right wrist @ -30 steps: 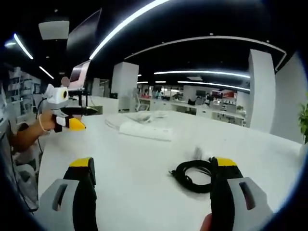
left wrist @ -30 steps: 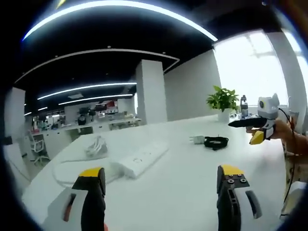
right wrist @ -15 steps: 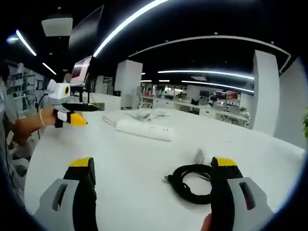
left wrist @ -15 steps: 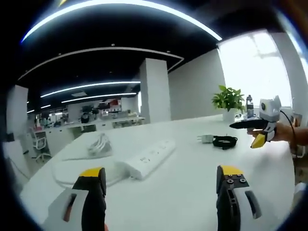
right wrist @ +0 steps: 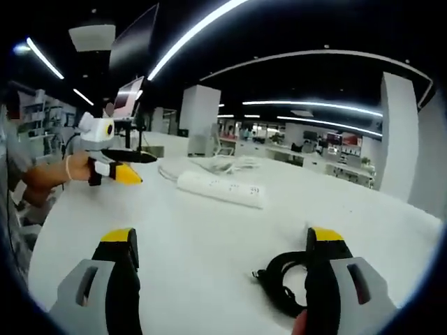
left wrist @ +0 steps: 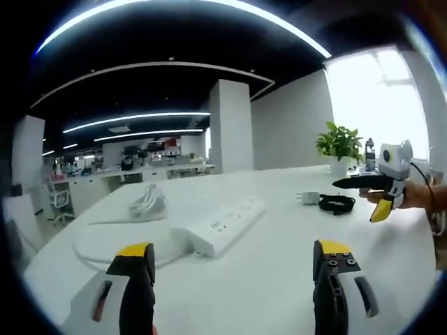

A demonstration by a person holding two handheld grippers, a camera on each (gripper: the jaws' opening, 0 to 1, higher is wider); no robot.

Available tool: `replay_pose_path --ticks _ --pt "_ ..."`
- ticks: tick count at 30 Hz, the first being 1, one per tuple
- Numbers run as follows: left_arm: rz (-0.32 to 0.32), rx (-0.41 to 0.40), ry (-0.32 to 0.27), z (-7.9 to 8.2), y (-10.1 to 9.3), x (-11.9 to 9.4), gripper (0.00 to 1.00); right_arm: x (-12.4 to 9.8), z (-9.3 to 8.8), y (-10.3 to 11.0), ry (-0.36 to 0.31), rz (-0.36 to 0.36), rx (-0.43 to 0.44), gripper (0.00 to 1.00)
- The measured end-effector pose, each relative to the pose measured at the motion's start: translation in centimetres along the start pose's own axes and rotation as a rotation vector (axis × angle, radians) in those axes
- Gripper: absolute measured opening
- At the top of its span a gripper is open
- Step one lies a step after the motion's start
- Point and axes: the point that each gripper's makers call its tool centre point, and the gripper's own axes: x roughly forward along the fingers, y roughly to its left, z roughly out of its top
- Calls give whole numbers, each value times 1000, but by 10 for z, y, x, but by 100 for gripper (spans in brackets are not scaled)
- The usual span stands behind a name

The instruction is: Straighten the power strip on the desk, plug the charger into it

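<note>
Two tools hover over the white counter (left wrist: 279,279) with jaws spread wide, gripping nothing. From the left tool (left wrist: 234,279) the strip (left wrist: 220,225) lies just ahead, its long axis slanting from near-left to far-right, so that tool looks nearer to straighten it. The charger (left wrist: 307,197) and its black coiled cord (right wrist: 283,279) sit right of the strip, the cord just ahead of the right tool (right wrist: 220,276).
</note>
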Motion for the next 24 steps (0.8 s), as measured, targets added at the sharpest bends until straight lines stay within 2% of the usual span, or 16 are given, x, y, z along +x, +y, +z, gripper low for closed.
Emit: replay_pose_path --ticks 7,13,17,24 --pt "25 3 15 -6 7 5 96 11 2 4 -1 22 22 100" --pt "40 7 16 -5 8 8 95 24 6 8 4 47 -1 100" --pt "42 9 21 -3 7 11 95 32 14 10 -7 67 14 100" --pt "41 6 52 -2 6 17 95 48 25 2 1 77 -17 100"
